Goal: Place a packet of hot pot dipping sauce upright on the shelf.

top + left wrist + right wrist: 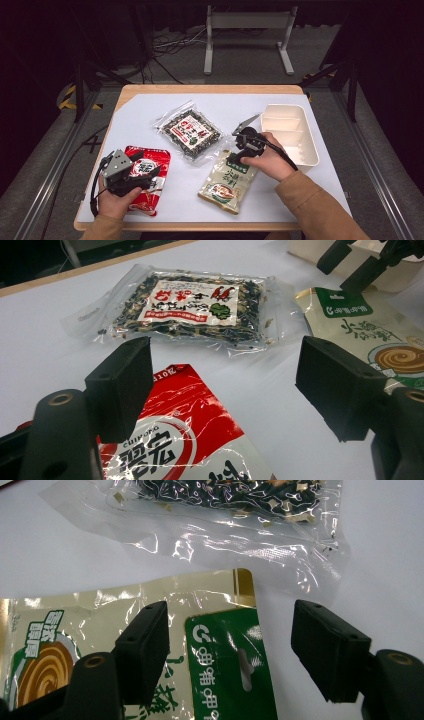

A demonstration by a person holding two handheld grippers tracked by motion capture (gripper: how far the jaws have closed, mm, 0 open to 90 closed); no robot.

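Observation:
A red snack packet (150,192) lies at the front left of the white-covered table. My left gripper (146,165) hovers over its upper half, open, nothing between the jaws; in the left gripper view the open left gripper (225,370) frames the red packet (195,435). A beige packet (225,185) with a green header lies front centre. My right gripper (239,157) points down at that header, open. In the right gripper view the right gripper (230,630) straddles the green header (225,670), with the pads apart from it.
A clear bag of dark dried bits (191,132) lies mid-table, its corner close beyond the beige packet (100,625). A white divided tray (312,150) stands at the right, just behind the right hand. The wooden table edge (200,226) runs along the front.

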